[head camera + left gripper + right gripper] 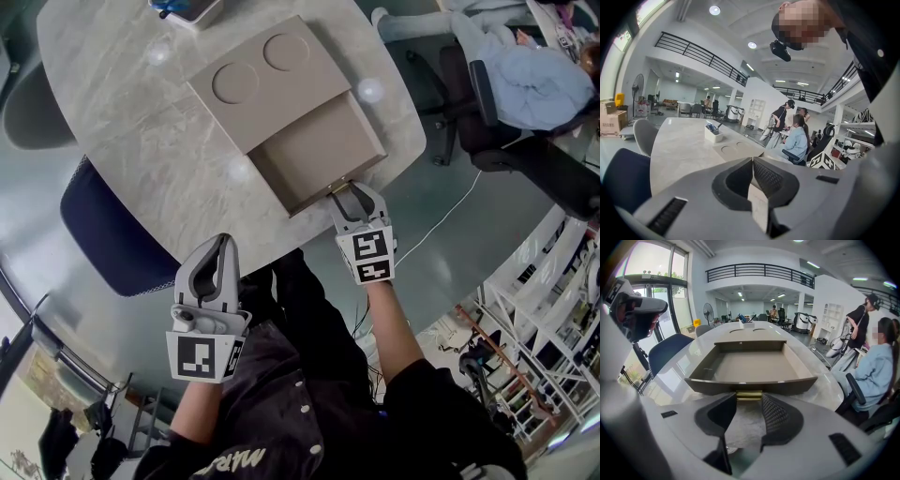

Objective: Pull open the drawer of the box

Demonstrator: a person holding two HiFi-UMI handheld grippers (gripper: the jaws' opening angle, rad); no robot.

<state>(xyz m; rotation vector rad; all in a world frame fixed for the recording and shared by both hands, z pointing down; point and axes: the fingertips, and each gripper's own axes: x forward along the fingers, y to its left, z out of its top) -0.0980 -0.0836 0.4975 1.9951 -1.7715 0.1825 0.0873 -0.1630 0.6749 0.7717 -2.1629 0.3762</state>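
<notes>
The right claw (749,404) is closed on the brass handle (749,395) of the drawer (319,150). The drawer stands pulled well out of the tan box (267,80), upper centre in the head view. The left claw (222,246) hangs pinched together and empty at lower left, near the table (122,122) edge. White lettering on the person's dark top cannot be read. A white tray (192,9) sits at the top left, and a blue chair (108,230) stands at the table's left.

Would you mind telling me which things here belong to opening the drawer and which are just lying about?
Job: flat tan box; its open tan drawer; small brass handle; right gripper, clamped on that handle.
Lying about: white tray of blue items; dark blue chair; left gripper, shut and empty.
</notes>
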